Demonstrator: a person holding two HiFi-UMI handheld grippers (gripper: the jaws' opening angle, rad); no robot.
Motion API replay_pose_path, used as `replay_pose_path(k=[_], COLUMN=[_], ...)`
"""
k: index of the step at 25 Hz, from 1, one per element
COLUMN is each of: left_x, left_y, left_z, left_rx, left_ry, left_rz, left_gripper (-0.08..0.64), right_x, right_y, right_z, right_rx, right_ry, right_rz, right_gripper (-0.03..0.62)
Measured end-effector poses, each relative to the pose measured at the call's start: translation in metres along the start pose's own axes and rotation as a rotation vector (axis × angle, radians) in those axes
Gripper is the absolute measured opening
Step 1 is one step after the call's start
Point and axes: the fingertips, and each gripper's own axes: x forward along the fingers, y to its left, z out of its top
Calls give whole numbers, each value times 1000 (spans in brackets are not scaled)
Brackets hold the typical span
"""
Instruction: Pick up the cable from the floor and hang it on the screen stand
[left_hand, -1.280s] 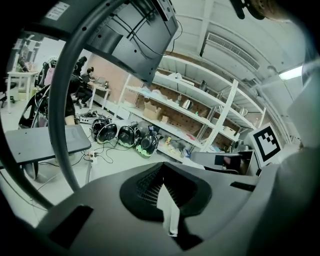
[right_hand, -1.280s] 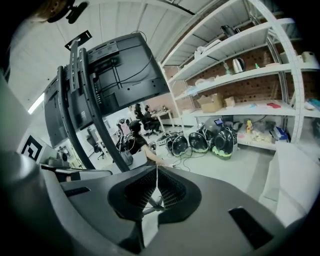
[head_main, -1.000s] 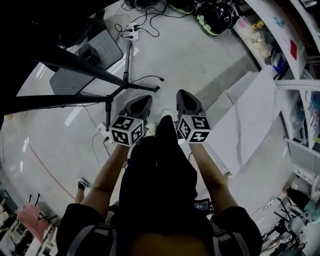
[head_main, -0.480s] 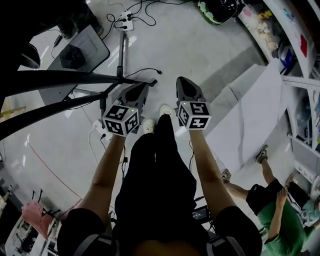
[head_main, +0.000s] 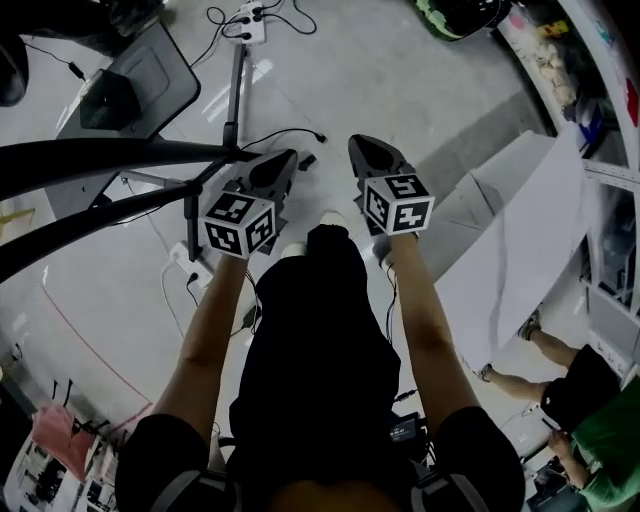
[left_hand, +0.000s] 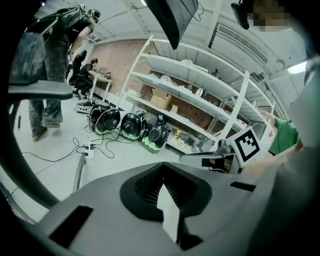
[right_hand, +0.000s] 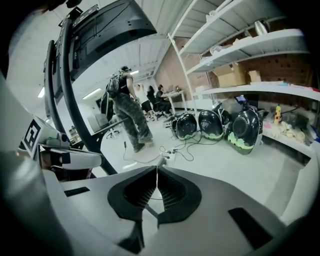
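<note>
1. Two grippers are held out low past the person's knees and point forward and down at the floor (head_main: 400, 80). The left gripper (head_main: 285, 160) and the right gripper (head_main: 358, 148) sit side by side, with the legs between them.
2. Both are clenched on nothing. In the left gripper view the jaw tips meet with only floor and shelving beyond them. In the right gripper view the ribbed pads close to a thin seam.
3. Just beyond the tips, a thin black cable (head_main: 282, 133) lies loose on the floor. I take it to be the one to pick up.
4. Its long axis runs across the head view rather than away from the person. It arcs from the stand's legs on the left to a small plug (head_main: 320, 138) on the right.
5. That puts the middle of the cable straight ahead of the left gripper, which looks the nearer of the two. The plug end lies between the two tips, a little closer to the right one. Either gripper must unclench before it can close across the cable.
6. The screen stand (head_main: 100, 158) lies left of the cable, its dark bars crossing the head view beside the left gripper. A lifted cable would therefore have to travel leftward and up to reach it.
7. Farthest off, a white power strip (head_main: 247, 14) lies with other leads tangled round it, well apart from the cable.
</note>
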Motion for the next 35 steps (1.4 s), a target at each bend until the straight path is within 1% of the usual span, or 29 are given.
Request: replay_pose_path(k=[5, 8, 11, 15, 21, 25, 27, 31, 35], left_x=[36, 58, 79, 106, 153, 181, 193, 210, 218], left_y=[44, 71, 95, 119, 149, 168, 176, 193, 201], left_z=[-57, -87, -113, -139, -171, -191, -199, -215, -231], left_rx=[-11, -15, -14, -26, -59, -46, -27, 11, 13], left_ry=[20, 35, 40, 26, -10, -34, -42, -46, -60], left_rz=[16, 27, 41, 47, 29, 29, 27, 16, -8], left_gripper=[8, 8, 6, 8, 8, 8, 8, 8, 8], right_x=[50, 83, 112, 147, 198, 227, 239, 262, 280], right_y=[-27, -44, -60, -78, -95, -111, -119, -126, -126], right_z=[-50, -85, -122, -157, -208, -241, -255, -288, -322], right_rx=[-44, -63, -109, -163, -212, -251, -256, -258, -333], right_ry=[41, 97, 150, 165, 206, 226, 230, 261, 301], right_rz=[22, 59, 88, 109, 187, 212, 225, 267, 280], right_gripper=[25, 26, 26, 26, 26, 29, 45, 115, 150])
